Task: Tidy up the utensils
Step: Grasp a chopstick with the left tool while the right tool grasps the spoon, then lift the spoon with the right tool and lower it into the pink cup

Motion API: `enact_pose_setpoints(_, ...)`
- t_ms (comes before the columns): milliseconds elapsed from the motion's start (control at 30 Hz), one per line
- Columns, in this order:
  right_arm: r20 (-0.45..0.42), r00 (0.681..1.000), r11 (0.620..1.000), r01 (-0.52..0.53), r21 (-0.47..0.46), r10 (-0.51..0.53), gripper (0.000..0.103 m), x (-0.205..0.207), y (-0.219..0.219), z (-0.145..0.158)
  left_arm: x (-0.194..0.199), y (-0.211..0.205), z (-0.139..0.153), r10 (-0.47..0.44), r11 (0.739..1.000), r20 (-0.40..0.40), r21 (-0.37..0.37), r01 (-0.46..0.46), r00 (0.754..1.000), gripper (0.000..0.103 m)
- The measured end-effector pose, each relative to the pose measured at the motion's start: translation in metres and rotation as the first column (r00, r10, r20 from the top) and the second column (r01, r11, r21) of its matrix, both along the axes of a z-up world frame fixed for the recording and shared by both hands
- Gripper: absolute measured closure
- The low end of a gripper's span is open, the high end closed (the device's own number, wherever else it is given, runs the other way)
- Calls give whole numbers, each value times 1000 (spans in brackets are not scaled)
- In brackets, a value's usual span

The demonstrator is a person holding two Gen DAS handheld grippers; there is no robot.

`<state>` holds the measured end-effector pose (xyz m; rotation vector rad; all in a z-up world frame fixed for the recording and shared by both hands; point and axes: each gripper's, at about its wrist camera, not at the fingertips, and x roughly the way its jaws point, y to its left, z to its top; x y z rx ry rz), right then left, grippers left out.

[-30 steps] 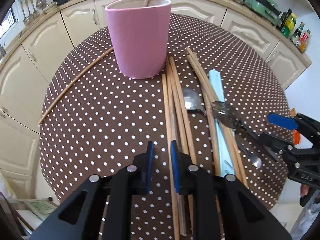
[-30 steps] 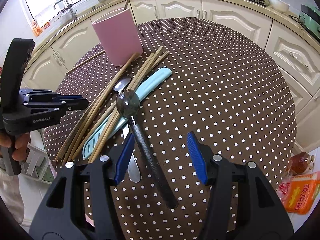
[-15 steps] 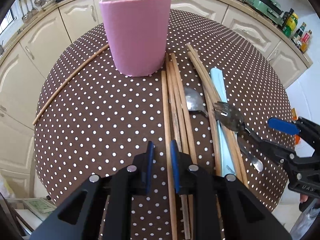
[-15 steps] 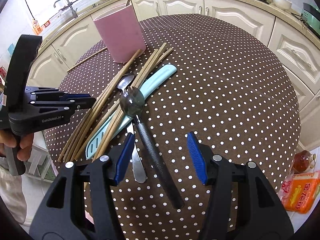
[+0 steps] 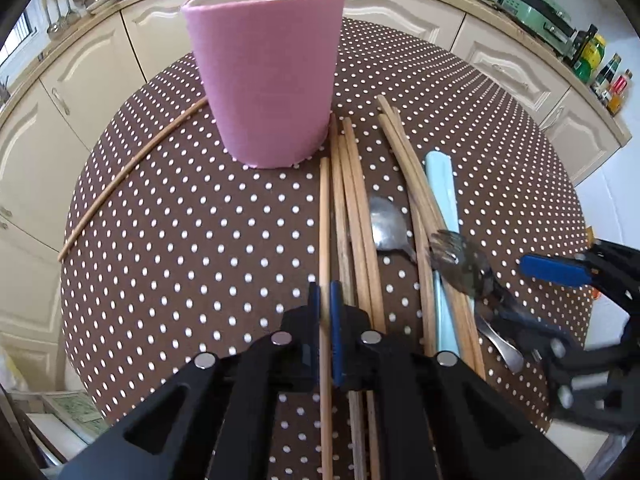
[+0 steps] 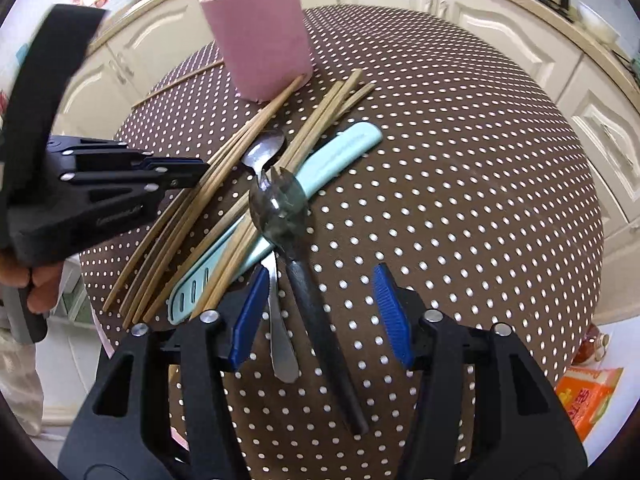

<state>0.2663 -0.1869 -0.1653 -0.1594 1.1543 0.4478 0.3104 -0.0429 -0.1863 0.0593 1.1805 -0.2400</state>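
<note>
Right now the left gripper pinches one thin wooden chopstick, likely to lift it into the smooth pink cup standing just ahead. More round sticks lie beside it on the dotted tablecloth. Further right, the right gripper is closing around the fork's bumpy black handle, pads not touching yet.

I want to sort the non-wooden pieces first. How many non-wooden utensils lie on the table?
3: a silver spoon among the chopsticks, a black-handled fork across the pile, a light-blue knife under it. Others may hide beneath the chopsticks.
</note>
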Motion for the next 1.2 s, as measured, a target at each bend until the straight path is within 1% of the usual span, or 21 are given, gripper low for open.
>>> enact_pose_setpoints(67,-26,999,999,-20,-32,19,73,7,6,-5,-15,12,4,7,1000,21,-21,-6,1000,98)
enact_pose_setpoints(100,-23,999,999,-23,-44,22,83,9,8,-6,-22,15,6,6,999,33,-32,-5,999,98)
enact_pose_setpoints(133,-18,1000,998,-23,-53,22,89,10,9,-6,-24,19,9,7,999,45,-46,-5,999,98)
enact_pose_setpoints(167,-21,1000,999,-21,-50,20,91,12,9,-5,-27,21,13,11,998,56,-61,-7,998,98)
enact_pose_setpoints(300,25,999,1000,20,-5,-20,91,14,-1,7,-43,26,36,11,995,138,-103,3,990,98)
enact_pose_setpoints(367,54,998,999,34,25,-35,91,12,-5,15,-51,29,50,12,990,189,-142,15,982,98)
enact_pose_setpoints(467,126,989,994,63,90,-74,91,9,-16,37,-60,33,73,28,980,278,-199,29,960,98)
enact_pose_setpoints(567,193,975,983,75,169,-108,91,7,-22,59,-69,40,101,59,969,405,-243,45,912,98)
enact_pose_setpoints(600,232,965,974,70,216,-120,91,6,-24,70,-70,41,111,68,966,444,-252,52,893,98)
enact_pose_setpoints(633,252,959,969,66,239,-127,91,5,-24,76,-72,43,118,78,963,483,-261,59,872,98)
enact_pose_setpoints(667,285,949,960,57,275,-138,91,5,-24,86,-72,46,126,96,959,523,-276,62,847,98)
enact_pose_setpoints(700,308,940,954,51,297,-146,91,5,-24,92,-71,49,133,109,954,550,-292,68,828,98)
enact_pose_setpoints(733,332,930,946,44,320,-156,91,6,-23,98,-70,49,140,122,950,566,-305,70,815,98)
enact_pose_setpoints(800,364,915,931,33,363,-174,91,12,-19,109,-66,55,152,161,946,626,-318,62,763,98)
enact_pose_setpoints(833,390,902,925,27,379,-186,91,16,-16,115,-65,55,157,172,944,644,-323,61,746,98)
enact_pose_setpoints(867,418,886,921,24,389,-200,91,22,-12,120,-61,58,162,194,938,671,-341,66,716,98)
enact_pose_setpoints(933,451,862,905,19,425,-230,91,34,-8,123,-53,64,170,238,929,704,-366,55,669,98)
enact_pose_setpoints(1000,471,844,890,16,455,-256,91,48,-3,127,-44,66,174,270,924,731,-380,45,627,98)
enact_pose_setpoints(1100,518,802,873,7,488,-296,91,66,10,134,-24,64,177,303,921,756,-390,27,580,98)
enact_pose_setpoints(1167,534,782,860,6,510,-322,91,79,15,136,-11,63,178,324,918,767,-396,10,554,98)
enact_pose_setpoints(1200,541,773,857,5,516,-330,91,79,18,136,-4,63,178,334,913,768,-407,14,547,98)
